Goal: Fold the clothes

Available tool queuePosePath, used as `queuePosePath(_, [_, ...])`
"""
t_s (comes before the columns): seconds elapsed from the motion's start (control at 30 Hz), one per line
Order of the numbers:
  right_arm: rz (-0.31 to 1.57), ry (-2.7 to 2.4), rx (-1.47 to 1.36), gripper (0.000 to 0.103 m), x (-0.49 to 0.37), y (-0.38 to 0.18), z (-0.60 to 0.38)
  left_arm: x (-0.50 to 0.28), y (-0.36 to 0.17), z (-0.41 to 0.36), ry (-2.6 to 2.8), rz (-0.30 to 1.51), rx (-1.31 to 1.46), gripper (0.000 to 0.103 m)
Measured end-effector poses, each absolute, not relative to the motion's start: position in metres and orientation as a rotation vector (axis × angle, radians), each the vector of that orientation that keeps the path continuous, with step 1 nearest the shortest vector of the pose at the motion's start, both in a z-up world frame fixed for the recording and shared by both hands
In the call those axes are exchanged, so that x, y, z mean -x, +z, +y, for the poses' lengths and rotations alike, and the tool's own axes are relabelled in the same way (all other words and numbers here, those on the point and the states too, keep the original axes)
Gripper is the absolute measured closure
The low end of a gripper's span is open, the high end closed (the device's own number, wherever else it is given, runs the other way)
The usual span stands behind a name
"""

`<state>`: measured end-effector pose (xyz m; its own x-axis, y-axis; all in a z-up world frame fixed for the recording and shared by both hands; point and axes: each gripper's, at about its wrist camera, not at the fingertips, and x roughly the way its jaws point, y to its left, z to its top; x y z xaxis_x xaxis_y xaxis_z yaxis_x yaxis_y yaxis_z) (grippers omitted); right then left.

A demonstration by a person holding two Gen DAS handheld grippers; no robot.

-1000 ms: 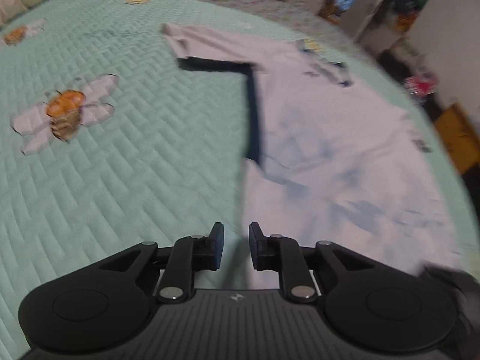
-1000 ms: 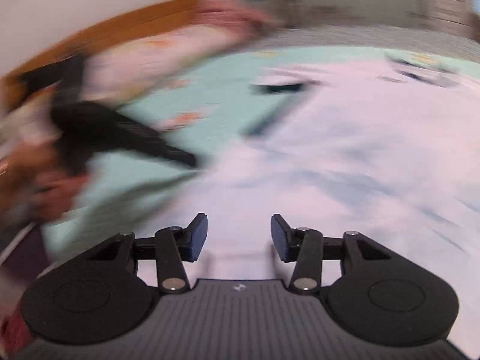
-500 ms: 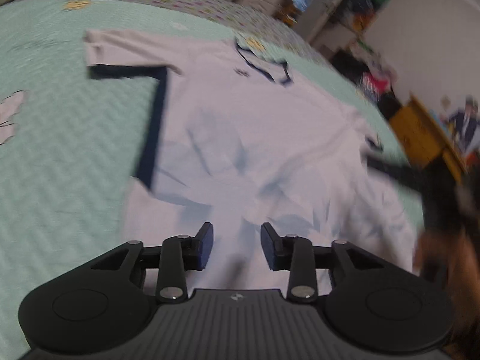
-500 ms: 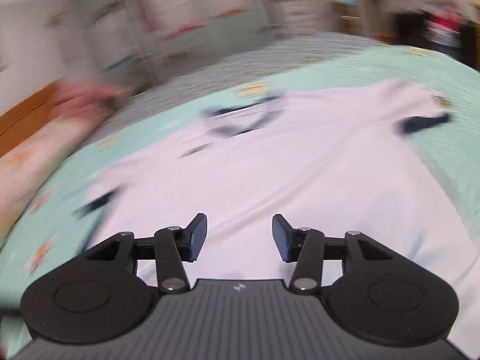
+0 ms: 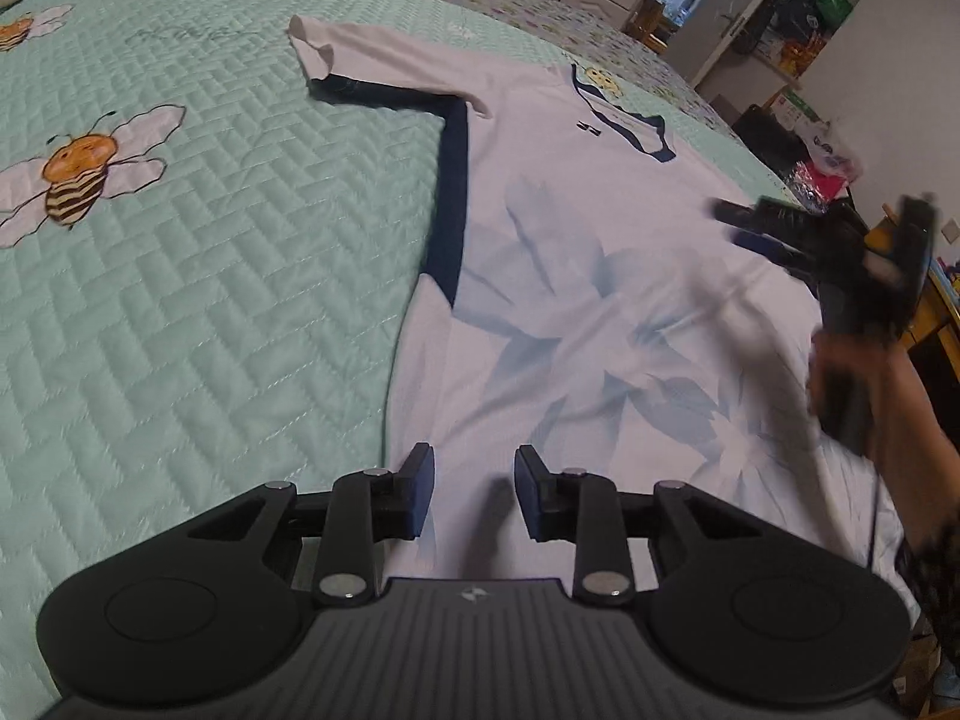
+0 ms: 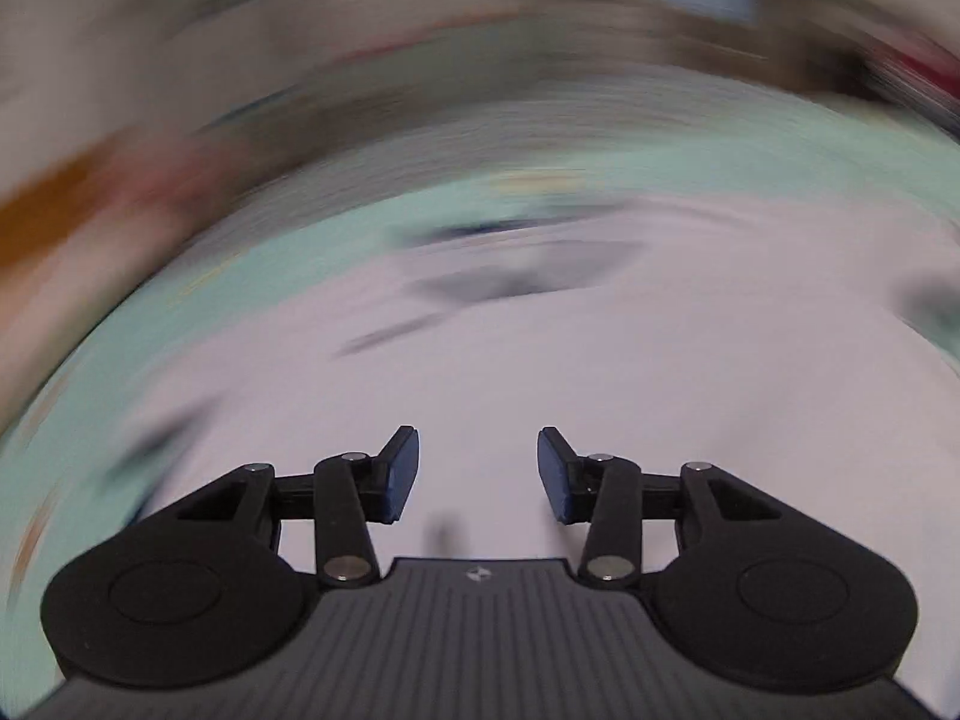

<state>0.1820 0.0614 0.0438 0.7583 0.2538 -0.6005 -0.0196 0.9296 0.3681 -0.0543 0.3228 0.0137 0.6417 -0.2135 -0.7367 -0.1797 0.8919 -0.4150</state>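
Garment position is established as follows: a white T-shirt (image 5: 600,276) with navy side panels is spread flat, unfolded, on a mint quilted bedspread (image 5: 210,276), collar (image 5: 624,114) toward 1 o'clock and one sleeve (image 5: 372,60) extended toward 11 o'clock in the left wrist view. No fold is visible, so the stage is judged to be the approach to a grasp at the hem end. The left gripper (image 5: 474,492) is held over the hem near the shirt's left edge; its jaws are parted by a moderate gap and nothing is held. The right gripper (image 6: 477,468) is seen with jaws parted wider and empty, above the white cloth; that view is heavily blurred. A grasp of fabric edges is judged to be required next.
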Motion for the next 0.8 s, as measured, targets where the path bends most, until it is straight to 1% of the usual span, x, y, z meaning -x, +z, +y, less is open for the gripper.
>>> queuePosePath(0.03, [0.748,0.086,-0.417,0.057,-0.190,0.033,0.051,0.055,0.012,0.325,-0.019,0.877,0.519,0.063])
queuePosePath(0.1, [0.736,0.187,-0.267,0.057,-0.180,0.029,0.079,0.055,0.009,0.329,-0.013,0.866,0.583,0.060])
queuePosePath(0.13, [0.754,0.384,-0.125,0.056,-0.169,0.030,0.117,0.054,0.008,0.332,-0.008,0.861,0.613,0.058])
queuePosePath(0.2, [0.741,0.740,0.135,0.045,-0.136,0.036,0.185,0.055,0.010,0.334,-0.010,0.859,0.645,0.056])
queuePosePath(0.23, [0.720,0.896,0.237,0.047,-0.118,0.040,0.213,0.055,0.011,0.335,-0.011,0.858,0.660,0.056])
queuePosePath(0.27, [0.706,1.008,0.248,0.056,-0.114,0.044,0.225,0.056,0.013,0.334,-0.019,0.857,0.646,0.056])
queuePosePath(0.3, [0.689,1.049,0.198,0.058,-0.122,0.050,0.222,0.058,0.014,0.333,-0.024,0.856,0.624,0.056])
queuePosePath(0.33, [0.662,0.966,0.120,0.058,-0.135,0.057,0.213,0.061,0.014,0.332,-0.031,0.854,0.608,0.056])
queuePosePath(0.37, [0.650,0.806,0.013,0.056,-0.156,0.060,0.197,0.063,0.013,0.332,-0.037,0.850,0.600,0.056])
queuePosePath(0.47, [0.720,0.256,-0.333,0.053,-0.215,0.051,0.130,0.066,0.010,0.330,-0.044,0.836,0.592,0.055])
queuePosePath(0.53, [0.793,0.265,-0.349,0.051,-0.231,0.035,0.131,0.064,0.011,0.329,-0.040,0.831,0.598,0.051])
queuePosePath(0.57, [0.792,0.367,-0.351,0.043,-0.238,0.036,0.138,0.063,0.011,0.329,-0.038,0.828,0.603,0.050])
queuePosePath(0.6, [0.790,0.470,-0.353,0.040,-0.245,0.038,0.145,0.062,0.012,0.328,-0.035,0.826,0.608,0.048])
queuePosePath(0.63, [0.786,0.572,-0.355,0.040,-0.252,0.039,0.152,0.060,0.014,0.327,-0.039,0.821,0.604,0.048])
queuePosePath(0.67, [0.781,0.674,-0.356,0.044,-0.259,0.040,0.159,0.058,0.017,0.326,-0.045,0.815,0.598,0.048])
queuePosePath(0.7, [0.775,0.777,-0.356,0.045,-0.265,0.042,0.166,0.056,0.020,0.327,-0.050,0.802,0.601,0.048])
queuePosePath(0.77, [0.758,0.952,-0.376,0.044,-0.279,0.044,0.174,0.051,0.024,0.332,-0.060,0.770,0.660,0.048])
queuePosePath(0.8, [0.749,0.899,-0.482,0.043,-0.283,0.043,0.150,0.049,0.025,0.334,-0.066,0.754,0.691,0.048])
